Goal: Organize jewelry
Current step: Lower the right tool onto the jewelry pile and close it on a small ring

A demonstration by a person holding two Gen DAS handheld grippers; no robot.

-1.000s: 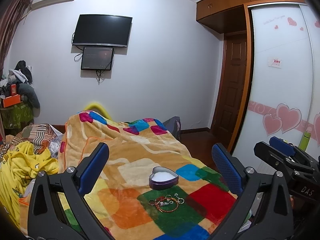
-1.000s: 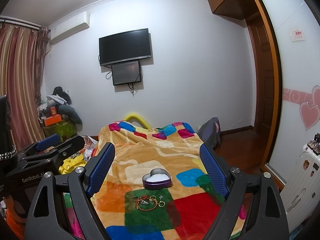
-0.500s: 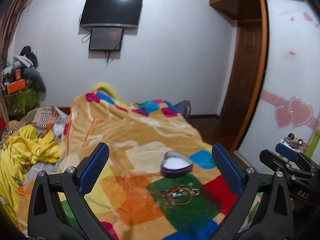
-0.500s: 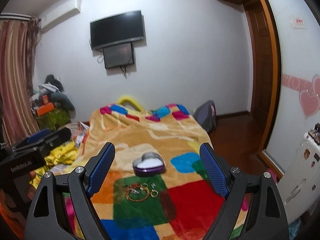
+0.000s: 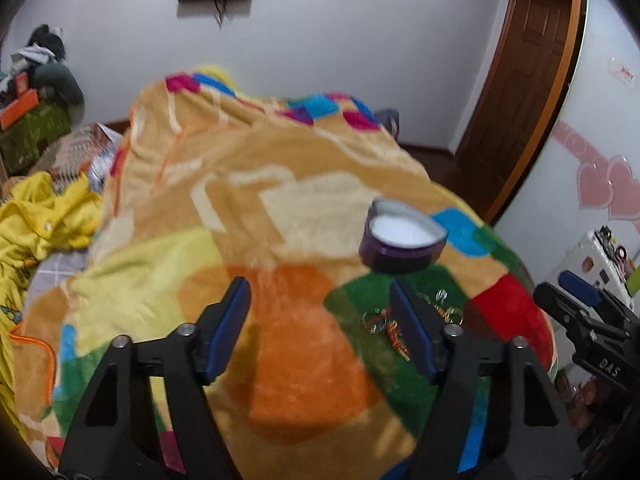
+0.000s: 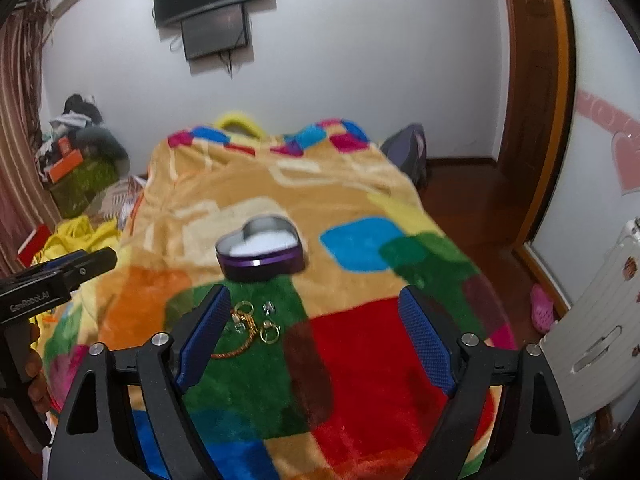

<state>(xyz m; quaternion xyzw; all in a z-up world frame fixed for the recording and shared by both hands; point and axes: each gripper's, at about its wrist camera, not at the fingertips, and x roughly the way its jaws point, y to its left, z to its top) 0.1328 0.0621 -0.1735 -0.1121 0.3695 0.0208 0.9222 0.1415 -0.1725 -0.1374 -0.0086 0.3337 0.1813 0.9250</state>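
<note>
Both grippers had moved closer to the bed point(image 6: 360, 184), tipping down toward its blanket point(image 5: 224, 248). On it sat the purple heart box point(image 6: 262, 254); the rings and bracelet point(image 6: 250, 322) lay just in front. Left gripper point(image 5: 320, 330) and right gripper point(image 6: 316, 334) had jaws spread wide, holding nothing.

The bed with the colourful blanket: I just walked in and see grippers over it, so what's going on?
A person holds two black grippers with blue pads over the patchwork fleece blanket. A small pile of gold rings and a bracelet lies on a green patch, just in front of an open purple heart-shaped tin. The left gripper and right gripper are both open and empty; nothing is in the tin yet.
</note>
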